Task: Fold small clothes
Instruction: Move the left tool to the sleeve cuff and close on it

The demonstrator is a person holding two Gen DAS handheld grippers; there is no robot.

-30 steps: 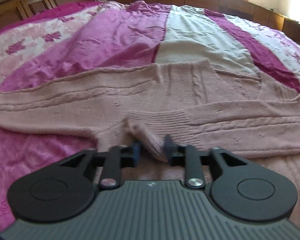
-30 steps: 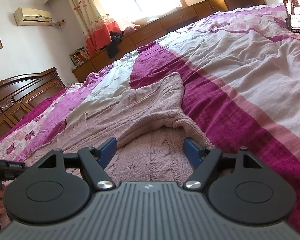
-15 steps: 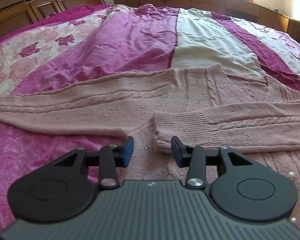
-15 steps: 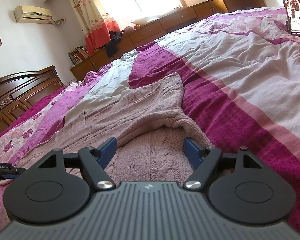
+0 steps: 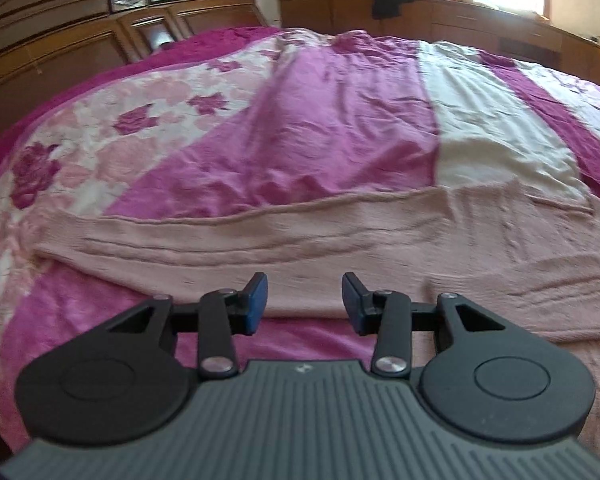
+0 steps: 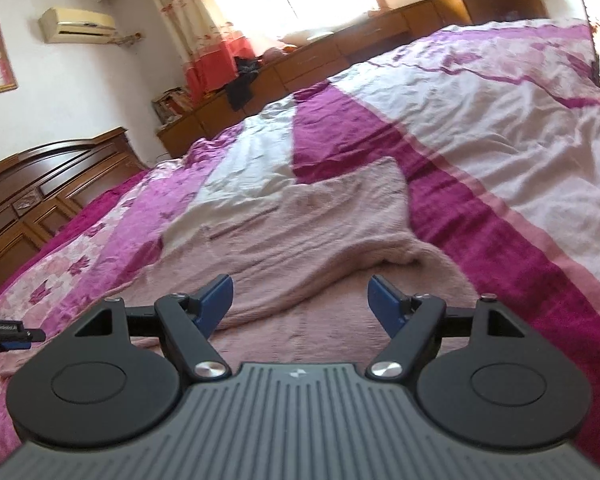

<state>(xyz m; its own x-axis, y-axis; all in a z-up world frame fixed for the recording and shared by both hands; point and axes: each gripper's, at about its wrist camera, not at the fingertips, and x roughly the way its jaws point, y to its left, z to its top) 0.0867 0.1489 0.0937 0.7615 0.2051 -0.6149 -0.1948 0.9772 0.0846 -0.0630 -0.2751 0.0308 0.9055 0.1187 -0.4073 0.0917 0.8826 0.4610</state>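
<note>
A pale pink cable-knit sweater point(image 5: 340, 240) lies flat across the bed, one sleeve stretching to the left. My left gripper point(image 5: 304, 300) is open just above the lower edge of that sleeve, holding nothing. In the right wrist view the same sweater point(image 6: 300, 240) shows a folded-over sleeve bunched in a soft ridge at its right side. My right gripper point(image 6: 302, 300) hangs open over the sweater's body with nothing between its blue fingers point(image 6: 216, 300). The tip of the left gripper point(image 6: 8, 334) peeks in at the left edge of that view.
The bed point(image 5: 300, 128) wears a magenta, pink and cream patchwork quilt. A dark wooden headboard point(image 5: 100, 32) stands behind it, low wooden cabinets point(image 6: 340, 56) run under the bright window, and a dark garment point(image 6: 242, 84) lies on them.
My left gripper let go of the sleeve cuff, opened wider and swung left over the other sleeve. The right gripper stayed open, shifting only slightly.
</note>
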